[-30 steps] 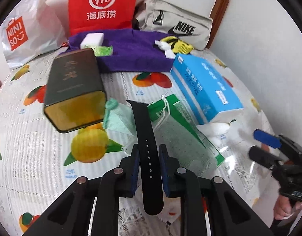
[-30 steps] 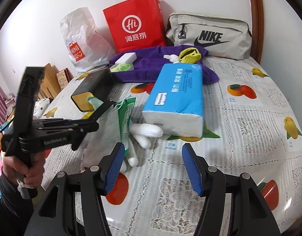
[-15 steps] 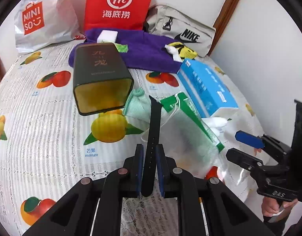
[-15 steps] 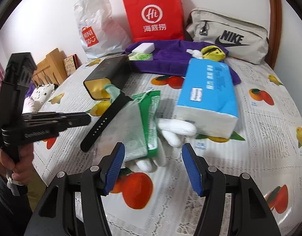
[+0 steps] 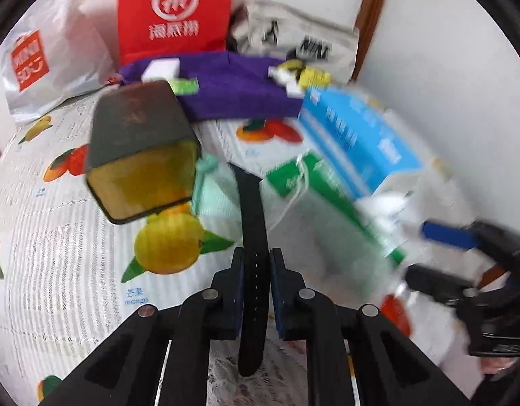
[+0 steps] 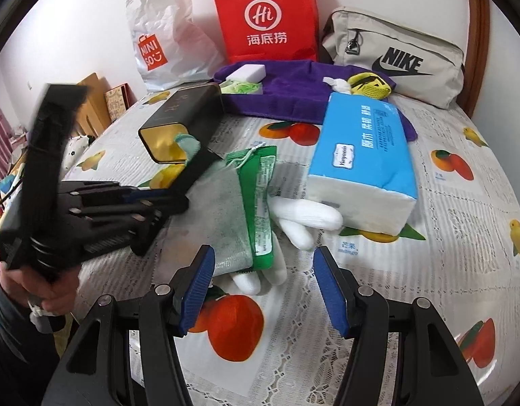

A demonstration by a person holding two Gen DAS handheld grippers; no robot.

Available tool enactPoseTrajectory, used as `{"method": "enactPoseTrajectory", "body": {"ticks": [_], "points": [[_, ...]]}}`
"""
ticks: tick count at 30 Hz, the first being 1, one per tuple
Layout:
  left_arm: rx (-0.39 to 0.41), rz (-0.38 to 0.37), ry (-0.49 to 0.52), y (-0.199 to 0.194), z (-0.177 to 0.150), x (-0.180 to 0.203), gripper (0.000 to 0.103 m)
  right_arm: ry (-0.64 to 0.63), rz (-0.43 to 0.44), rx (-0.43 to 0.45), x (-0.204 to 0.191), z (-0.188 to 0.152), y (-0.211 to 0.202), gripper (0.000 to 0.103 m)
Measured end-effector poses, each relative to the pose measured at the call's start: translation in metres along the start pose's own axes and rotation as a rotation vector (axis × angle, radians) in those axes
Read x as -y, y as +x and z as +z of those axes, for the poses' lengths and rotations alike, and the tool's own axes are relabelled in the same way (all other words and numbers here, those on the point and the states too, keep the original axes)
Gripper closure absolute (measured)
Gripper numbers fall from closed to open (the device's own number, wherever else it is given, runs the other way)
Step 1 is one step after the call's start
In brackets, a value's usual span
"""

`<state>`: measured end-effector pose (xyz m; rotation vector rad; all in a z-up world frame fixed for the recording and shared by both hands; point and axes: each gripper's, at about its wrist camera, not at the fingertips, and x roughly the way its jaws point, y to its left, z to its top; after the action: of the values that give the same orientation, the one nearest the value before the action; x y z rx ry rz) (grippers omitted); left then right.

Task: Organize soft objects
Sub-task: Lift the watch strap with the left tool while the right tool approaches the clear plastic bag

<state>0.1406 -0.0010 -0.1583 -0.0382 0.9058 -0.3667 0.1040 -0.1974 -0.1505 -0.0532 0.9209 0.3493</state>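
Left wrist view: the left gripper [image 5: 256,291] is clenched on a black watch strap [image 5: 251,237], lifted over the fruit-print tablecloth [image 5: 57,253] beside the dark tin box [image 5: 138,155] (picture blurred). The right gripper [image 6: 263,284] hangs with jaws apart and nothing between them, over a white glove [image 6: 304,220] and green mesh pouch [image 6: 239,209], next to the blue tissue pack [image 6: 364,159].

Beside the glossy plastic-wrapped tissue pack [image 6: 364,155], a matt black rubbery strap [image 5: 251,223] lay over a soft mesh pouch [image 6: 222,216], a white knit glove [image 6: 304,216] peeked out, and a dark satin-finish tin [image 6: 182,118] rested on the shiny patterned tablecloth [image 6: 463,237].
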Motion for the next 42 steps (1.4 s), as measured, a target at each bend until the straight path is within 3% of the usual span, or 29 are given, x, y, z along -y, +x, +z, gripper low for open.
{"method": "enactPoseTrajectory", "body": {"ticks": [1,5,11,12,16,17,18,20,22,27,35,37,42], "points": [[0.008,-0.010,-0.009,-0.005,0.001,-0.002,0.096,0.004,0.001,0.000,0.001,0.000,0.000,0.043],[0.027,-0.021,-0.035,-0.019,0.000,-0.013,0.096,0.010,0.006,-0.002,0.003,-0.001,0.001,0.043],[-0.021,-0.012,-0.038,-0.009,-0.007,-0.022,0.096,0.001,0.018,-0.010,-0.001,-0.003,0.004,0.043],[-0.025,-0.020,-0.039,-0.008,-0.007,-0.022,0.094,-0.001,0.018,-0.011,-0.002,-0.003,0.005,0.043],[-0.048,-0.018,-0.001,0.002,-0.007,-0.011,0.062,-0.007,0.019,-0.013,-0.004,-0.003,0.005,0.043],[-0.055,0.001,0.014,0.006,-0.007,-0.008,0.062,-0.006,0.020,-0.015,-0.003,-0.003,0.006,0.043],[-0.059,0.009,0.022,0.008,-0.008,-0.006,0.062,-0.004,0.020,-0.017,-0.003,-0.002,0.006,0.043],[-0.076,0.010,0.033,0.014,-0.010,-0.005,0.090,-0.004,0.017,-0.019,-0.002,-0.003,0.006,0.043],[-0.060,0.009,0.032,0.009,-0.011,-0.006,0.098,0.000,0.016,-0.019,-0.001,-0.003,0.006,0.043],[-0.044,0.005,0.014,-0.006,-0.016,-0.015,0.098,0.006,0.018,-0.017,0.002,-0.003,0.007,0.043],[-0.070,0.031,0.046,0.007,-0.016,-0.011,0.093,0.001,0.027,-0.026,-0.001,-0.004,0.011,0.043],[-0.061,0.027,0.059,0.008,-0.015,-0.010,0.099,0.004,0.029,-0.023,-0.001,-0.004,0.010,0.043],[-0.031,0.024,0.018,-0.006,-0.016,-0.017,0.099,-0.003,0.041,-0.007,-0.006,-0.001,0.009,0.043]]}}
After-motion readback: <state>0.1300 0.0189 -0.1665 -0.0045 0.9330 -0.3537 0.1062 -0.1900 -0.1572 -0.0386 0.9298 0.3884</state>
